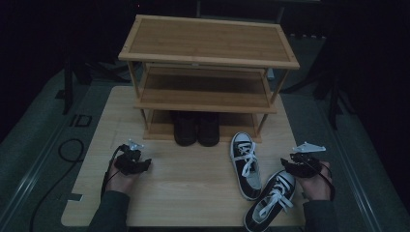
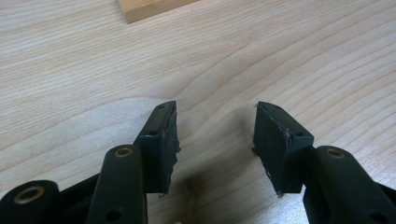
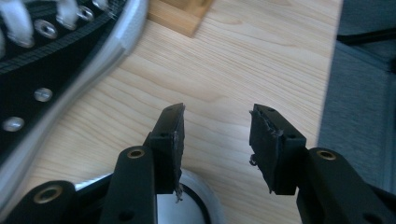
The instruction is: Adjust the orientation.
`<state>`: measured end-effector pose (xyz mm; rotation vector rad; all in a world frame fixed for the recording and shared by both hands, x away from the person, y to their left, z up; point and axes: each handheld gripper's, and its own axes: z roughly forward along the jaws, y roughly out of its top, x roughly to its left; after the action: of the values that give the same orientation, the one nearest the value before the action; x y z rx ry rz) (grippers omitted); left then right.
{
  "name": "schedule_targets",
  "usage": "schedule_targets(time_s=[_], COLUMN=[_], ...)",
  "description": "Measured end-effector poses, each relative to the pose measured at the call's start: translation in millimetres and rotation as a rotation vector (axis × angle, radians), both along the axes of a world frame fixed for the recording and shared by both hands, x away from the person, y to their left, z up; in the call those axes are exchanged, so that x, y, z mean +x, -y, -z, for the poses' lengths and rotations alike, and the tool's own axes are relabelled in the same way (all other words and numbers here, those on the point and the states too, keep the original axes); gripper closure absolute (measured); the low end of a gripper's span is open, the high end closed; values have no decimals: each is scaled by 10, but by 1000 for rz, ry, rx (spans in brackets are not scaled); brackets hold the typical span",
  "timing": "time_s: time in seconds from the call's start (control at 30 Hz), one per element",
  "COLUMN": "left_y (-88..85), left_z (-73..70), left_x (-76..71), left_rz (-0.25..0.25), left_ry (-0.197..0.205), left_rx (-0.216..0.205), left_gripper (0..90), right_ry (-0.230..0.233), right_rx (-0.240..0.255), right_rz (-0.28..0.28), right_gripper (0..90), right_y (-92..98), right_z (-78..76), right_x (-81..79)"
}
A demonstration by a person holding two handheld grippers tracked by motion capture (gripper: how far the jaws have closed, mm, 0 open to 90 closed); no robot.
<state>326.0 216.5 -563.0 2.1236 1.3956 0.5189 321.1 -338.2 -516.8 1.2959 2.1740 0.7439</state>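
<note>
Pale wood table bears a rack, dark room.

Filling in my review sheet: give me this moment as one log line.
left tool: open, empty, over table | right tool: open, empty, beside sneakers | boots: bottom shelf of rack

A dim staged recording room: a lone wooden counter on grey floor, cables trailing, dark stands around.
</note>
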Motion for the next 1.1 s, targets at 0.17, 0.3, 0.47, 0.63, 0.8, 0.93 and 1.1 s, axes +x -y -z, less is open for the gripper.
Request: schedule_targets(time_s=[0.17, 0.3, 0.47, 0.63, 0.8, 0.93, 1.1], left_y=[-5, -7, -11, -10, -7, -8, -9], left_z=[4, 5, 9, 12, 14, 14, 16], left_x=[1, 0, 0, 0, 3, 3, 3], left_rz=[2, 3, 4, 6, 6, 7, 9], left_ry=[-1, 0, 3, 4, 5, 6, 8], left_rx=[-6, -8, -12, -13, -14, -15, -16], left_gripper=[498, 498, 493, 483, 474, 474, 471], right_ry=[-18, -32, -59, -83, -112, -127, -137], right_rx=[18, 29, 48, 59, 76, 60, 89], right_rz=[-34, -63, -110, -142, -183, -204, -226], right_gripper=[545, 540, 535, 530, 529, 519, 486], right_y=[-14, -41, -99, -159, -227, -308, -423], right_z=[-18, -41, -61, -77, -91, -108, -150], right_x=[37, 53, 72, 81, 72, 50, 4])
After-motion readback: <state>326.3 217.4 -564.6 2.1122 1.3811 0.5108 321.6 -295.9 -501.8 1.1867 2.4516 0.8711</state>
